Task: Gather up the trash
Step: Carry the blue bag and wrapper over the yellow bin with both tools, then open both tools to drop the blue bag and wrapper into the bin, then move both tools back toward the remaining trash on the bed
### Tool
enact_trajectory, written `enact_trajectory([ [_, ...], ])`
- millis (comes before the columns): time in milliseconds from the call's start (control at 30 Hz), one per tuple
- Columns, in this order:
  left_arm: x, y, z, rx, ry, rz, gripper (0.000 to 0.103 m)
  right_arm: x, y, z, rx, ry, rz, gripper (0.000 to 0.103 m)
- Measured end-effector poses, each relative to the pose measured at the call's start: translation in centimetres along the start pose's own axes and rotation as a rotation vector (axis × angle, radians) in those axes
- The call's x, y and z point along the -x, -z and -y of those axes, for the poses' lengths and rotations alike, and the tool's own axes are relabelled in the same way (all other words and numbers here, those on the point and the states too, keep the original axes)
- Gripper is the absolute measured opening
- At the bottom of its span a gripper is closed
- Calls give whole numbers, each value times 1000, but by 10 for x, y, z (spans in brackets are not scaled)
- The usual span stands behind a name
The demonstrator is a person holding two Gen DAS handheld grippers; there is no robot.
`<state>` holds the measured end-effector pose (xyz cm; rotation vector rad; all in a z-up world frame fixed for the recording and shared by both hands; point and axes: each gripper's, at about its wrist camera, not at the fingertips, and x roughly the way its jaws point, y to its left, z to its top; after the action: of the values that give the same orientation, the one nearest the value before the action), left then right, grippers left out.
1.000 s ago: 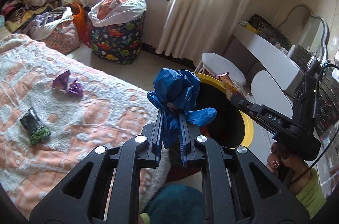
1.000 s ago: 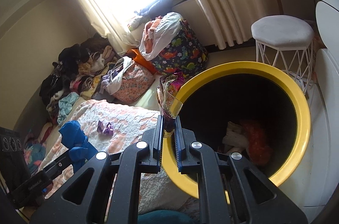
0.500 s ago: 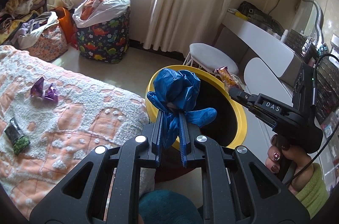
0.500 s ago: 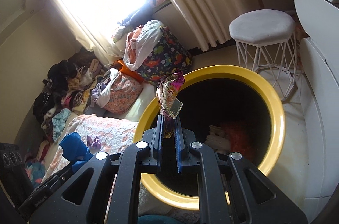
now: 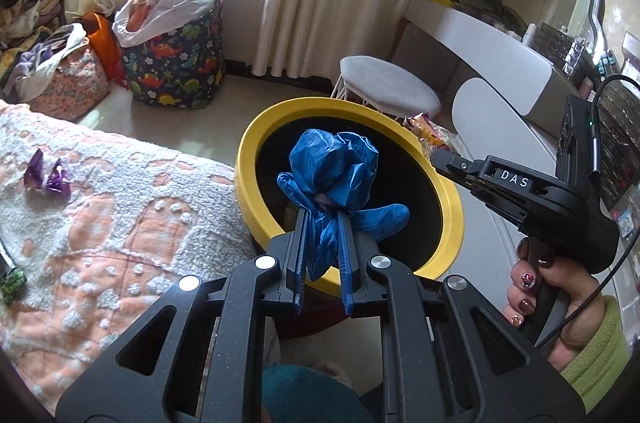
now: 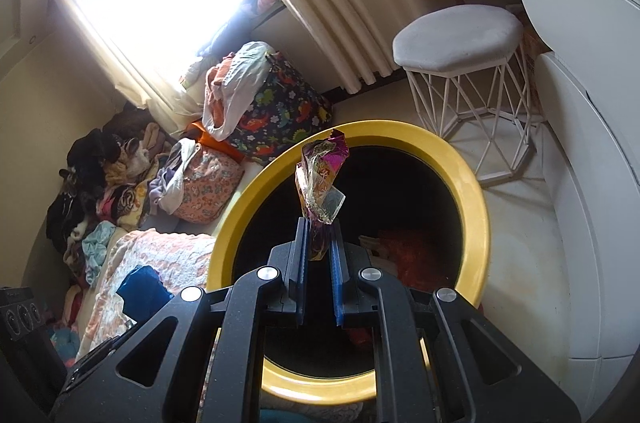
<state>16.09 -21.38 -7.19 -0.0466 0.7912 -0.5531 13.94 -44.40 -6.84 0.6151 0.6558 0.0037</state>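
Blue glove (image 5: 334, 175) pinched in left claw (image 5: 323, 223) — foil wrapper (image 6: 320, 183) in right claw (image 6: 319, 235) — above yellow bin (image 6: 476, 207).

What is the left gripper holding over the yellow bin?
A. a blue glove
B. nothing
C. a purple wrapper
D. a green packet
A: the left gripper is shut on a crumpled blue glove above the yellow bin; the purple wrapper lies on the bed.
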Motion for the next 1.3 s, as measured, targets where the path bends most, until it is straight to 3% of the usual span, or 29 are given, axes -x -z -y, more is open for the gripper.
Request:
enact_trajectory([
  [467,-40,-12,14,-47,-2,-58,9,-3,-1,13,-23,19,-19,10],
  [700,-60,-15,5,-15,-7,-106,10,-9,-2,10,-3,10,-41,13],
  [767,-61,-14,1,-14,-12,-107,24,-10,-2,7,9,10,-46,24],
  [800,-60,-14,0,-18,-16,-98,47,-10,-1,4,16,13,-46,30],
  [833,-56,-14,-3,-14,-20,-78,68,-10,0,3,21,21,-44,43],
  [933,-48,-11,-9,8,-28,-54,91,-10,0,-2,37,25,-35,48],
  [1033,-35,-6,-14,9,-76,-16,92,-10,2,-6,56,27,-23,60],
  [1300,-1,1,-40,63,-170,62,92,-6,3,-27,141,-22,24,66],
])
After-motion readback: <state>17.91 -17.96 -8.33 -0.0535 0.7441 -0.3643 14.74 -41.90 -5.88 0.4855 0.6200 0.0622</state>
